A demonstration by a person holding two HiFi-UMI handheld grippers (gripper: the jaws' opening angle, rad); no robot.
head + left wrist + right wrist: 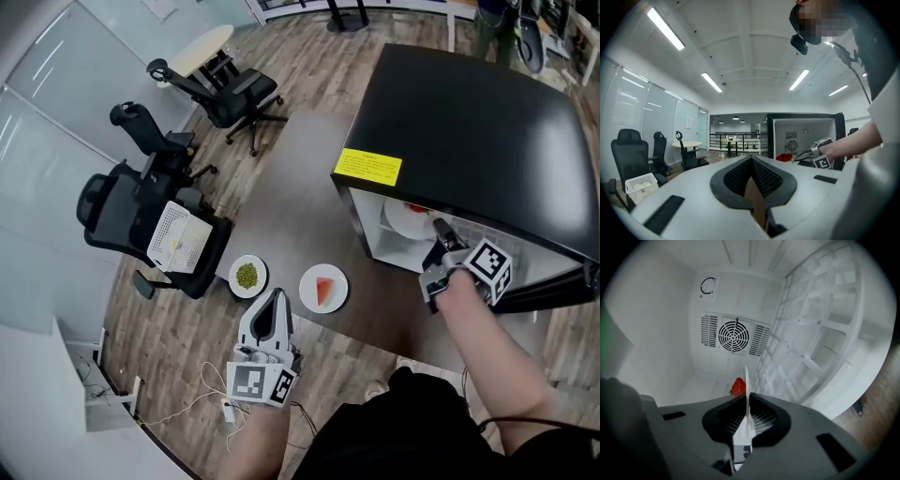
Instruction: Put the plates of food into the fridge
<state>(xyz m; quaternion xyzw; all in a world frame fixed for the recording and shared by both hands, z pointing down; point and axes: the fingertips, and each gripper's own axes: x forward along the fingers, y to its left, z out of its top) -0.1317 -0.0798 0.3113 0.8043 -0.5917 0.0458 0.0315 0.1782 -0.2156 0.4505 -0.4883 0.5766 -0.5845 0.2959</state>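
One plate (pixel 746 377), clamped in right gripper (pixel 746 398)

Black fridge (pixel 487 131), yellow label (pixel 367 166), white plate (pixel 401 223)

Dark brown, smooth tabletop (pixel 295 178) over wood-plank floor (pixel 187 375). Bears two small round white plates near the front edge, close but not touching: plate of green bits (pixel 247 276) at left, plate with a red watermelon wedge (pixel 323 288) at right. Bears too, on the right, a black box-shaped fridge (pixel 478 131), open toward the front. Inside its white compartment, a white plate with a red strawberry (pixel 403 223); resting or not, cannot tell.
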